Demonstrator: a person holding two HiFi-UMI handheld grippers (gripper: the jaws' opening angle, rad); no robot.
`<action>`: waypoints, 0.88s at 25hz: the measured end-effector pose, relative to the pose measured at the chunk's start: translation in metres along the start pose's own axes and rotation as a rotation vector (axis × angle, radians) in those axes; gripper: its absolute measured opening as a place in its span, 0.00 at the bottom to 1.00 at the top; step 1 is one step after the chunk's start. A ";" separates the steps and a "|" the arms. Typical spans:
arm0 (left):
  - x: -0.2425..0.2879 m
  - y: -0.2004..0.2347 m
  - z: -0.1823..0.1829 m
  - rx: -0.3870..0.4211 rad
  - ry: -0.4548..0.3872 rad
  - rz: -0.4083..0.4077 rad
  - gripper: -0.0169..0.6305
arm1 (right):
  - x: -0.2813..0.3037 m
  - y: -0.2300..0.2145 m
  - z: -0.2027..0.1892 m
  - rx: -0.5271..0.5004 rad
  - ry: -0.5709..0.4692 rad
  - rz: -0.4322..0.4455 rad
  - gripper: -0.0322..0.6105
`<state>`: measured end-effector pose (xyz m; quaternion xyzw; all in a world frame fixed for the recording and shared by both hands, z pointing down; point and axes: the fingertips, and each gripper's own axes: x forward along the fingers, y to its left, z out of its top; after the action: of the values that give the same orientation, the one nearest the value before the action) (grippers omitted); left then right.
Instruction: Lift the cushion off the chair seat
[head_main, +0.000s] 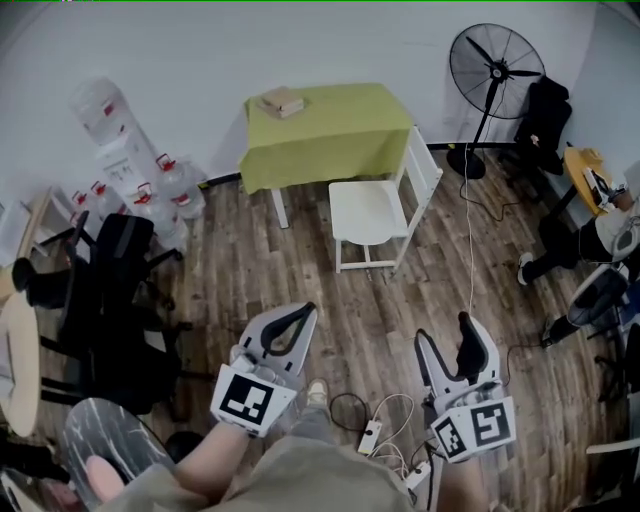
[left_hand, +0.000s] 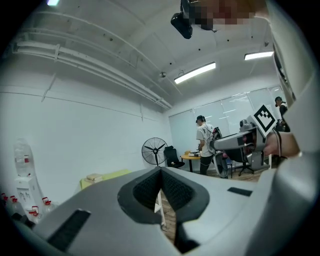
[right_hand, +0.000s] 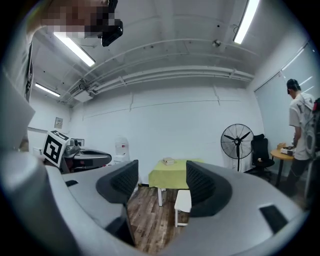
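Note:
A white wooden chair (head_main: 410, 180) stands in front of the green-covered table, with a pale cream cushion (head_main: 366, 210) flat on its seat. Both grippers hang well short of it, low over the floor near my legs. My left gripper (head_main: 303, 316) is shut, its black pads meeting at the tip with nothing between them; in the left gripper view (left_hand: 161, 172) only a sliver of a white chair leg shows behind the pads. My right gripper (head_main: 446, 338) is open and empty; between its jaws (right_hand: 162, 180) the table and the chair seat (right_hand: 183, 200) show far off.
A table under a green cloth (head_main: 325, 130) holds a small box (head_main: 283, 101). A standing fan (head_main: 495, 75) and its cord are at the right. Black office chairs (head_main: 110, 290) and water bottles (head_main: 165, 190) crowd the left. A power strip (head_main: 370, 436) lies by my feet. A person (right_hand: 301, 130) stands at a desk.

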<state>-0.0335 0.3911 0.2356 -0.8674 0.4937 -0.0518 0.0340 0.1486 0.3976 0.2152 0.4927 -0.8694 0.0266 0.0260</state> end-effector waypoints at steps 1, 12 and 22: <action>0.011 0.014 -0.001 -0.002 0.001 -0.005 0.05 | 0.018 -0.002 0.000 0.003 0.006 -0.005 0.52; 0.098 0.142 -0.014 -0.010 0.019 -0.041 0.05 | 0.167 -0.019 -0.012 0.009 0.074 -0.043 0.52; 0.141 0.177 -0.024 -0.007 0.000 -0.062 0.05 | 0.217 -0.045 -0.013 0.037 0.078 -0.082 0.52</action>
<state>-0.1159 0.1795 0.2476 -0.8823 0.4670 -0.0508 0.0293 0.0760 0.1897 0.2450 0.5271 -0.8461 0.0607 0.0517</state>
